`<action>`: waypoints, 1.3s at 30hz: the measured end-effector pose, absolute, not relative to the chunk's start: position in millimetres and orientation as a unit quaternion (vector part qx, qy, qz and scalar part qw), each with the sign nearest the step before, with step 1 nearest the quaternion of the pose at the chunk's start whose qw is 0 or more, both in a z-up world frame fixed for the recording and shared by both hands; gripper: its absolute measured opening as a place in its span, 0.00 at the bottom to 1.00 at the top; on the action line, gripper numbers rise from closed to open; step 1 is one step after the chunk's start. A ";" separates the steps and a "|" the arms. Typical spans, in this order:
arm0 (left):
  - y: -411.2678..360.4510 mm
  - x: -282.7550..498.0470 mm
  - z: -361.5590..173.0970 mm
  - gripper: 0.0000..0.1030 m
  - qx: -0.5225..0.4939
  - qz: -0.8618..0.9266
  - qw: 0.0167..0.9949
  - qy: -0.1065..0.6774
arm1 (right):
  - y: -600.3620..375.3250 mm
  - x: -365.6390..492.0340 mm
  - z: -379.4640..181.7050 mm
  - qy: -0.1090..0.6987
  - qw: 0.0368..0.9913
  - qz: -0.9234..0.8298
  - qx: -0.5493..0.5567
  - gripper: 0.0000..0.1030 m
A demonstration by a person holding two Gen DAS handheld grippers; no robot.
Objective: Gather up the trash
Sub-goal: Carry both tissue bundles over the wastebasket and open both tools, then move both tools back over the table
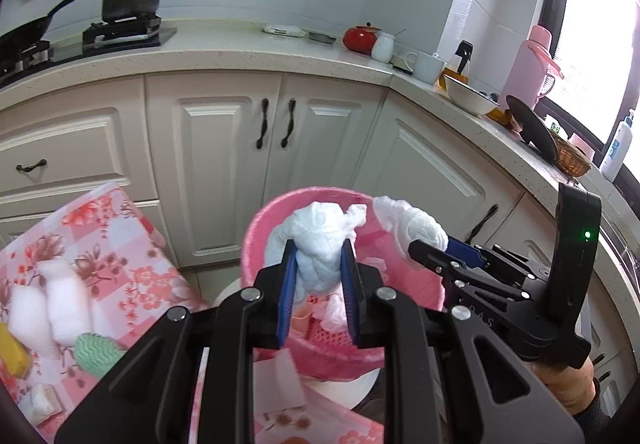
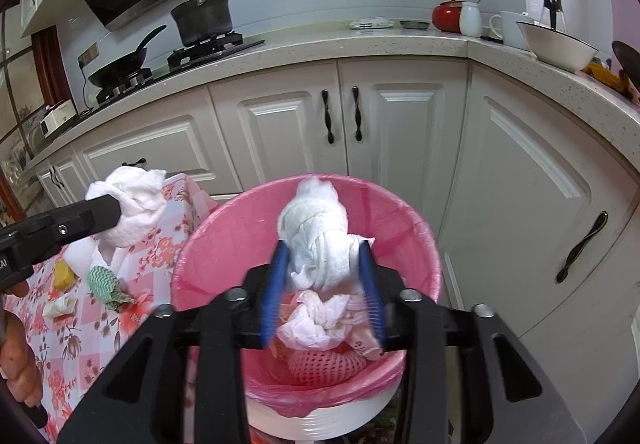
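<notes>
My left gripper (image 1: 319, 249) is shut on a crumpled white tissue wad (image 1: 316, 244) and holds it above the near edge of the pink-lined trash bin (image 1: 256, 232). My right gripper (image 2: 325, 253) is shut on a second white tissue wad (image 2: 316, 228) directly over the bin's mouth (image 2: 224, 240). The bin holds crumpled tissues (image 2: 316, 318) and a pink foam net (image 2: 326, 362). Each view shows the other gripper with its wad: the right gripper (image 1: 430, 250) and the left gripper (image 2: 108, 212).
A table with a pink floral cloth (image 2: 92, 324) stands left of the bin and carries a green rag (image 2: 106, 284), a yellow item (image 2: 64, 276) and white foam pieces (image 1: 64, 296). White cabinets (image 2: 400, 132) and a cluttered counter (image 1: 472, 100) lie behind.
</notes>
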State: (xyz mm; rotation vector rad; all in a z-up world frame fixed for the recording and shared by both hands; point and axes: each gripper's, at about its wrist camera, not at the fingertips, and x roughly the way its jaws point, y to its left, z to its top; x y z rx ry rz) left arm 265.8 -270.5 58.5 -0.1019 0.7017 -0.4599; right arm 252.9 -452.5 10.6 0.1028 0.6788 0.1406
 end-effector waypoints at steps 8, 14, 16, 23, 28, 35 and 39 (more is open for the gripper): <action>-282.0 278.8 51.1 0.41 -0.059 -0.235 0.905 0.350 | -465.1 249.0 8.4 0.332 0.940 0.056 0.056 0.54; -260.2 274.0 51.8 0.44 -0.075 -0.217 0.910 0.345 | -467.4 245.1 7.3 0.334 0.939 0.056 0.067 0.54; -250.2 269.5 52.2 0.44 -0.078 -0.207 0.913 0.343 | -465.1 243.1 8.3 0.332 0.939 0.058 0.067 0.55; -217.4 245.7 56.2 0.49 -0.069 -0.174 0.925 0.329 | -451.1 230.7 19.0 0.321 0.943 0.062 0.062 0.67; -190.3 226.6 60.7 0.52 -0.070 -0.153 0.932 0.320 | -443.3 221.4 25.3 0.318 0.944 0.067 0.065 0.70; -138.8 193.5 61.7 0.54 -0.079 -0.109 0.940 0.313 | -426.8 210.5 28.9 0.318 0.943 0.080 0.062 0.73; -110.5 175.1 56.6 0.55 -0.089 -0.086 0.941 0.314 | -417.7 205.5 29.4 0.317 0.942 0.089 0.062 0.77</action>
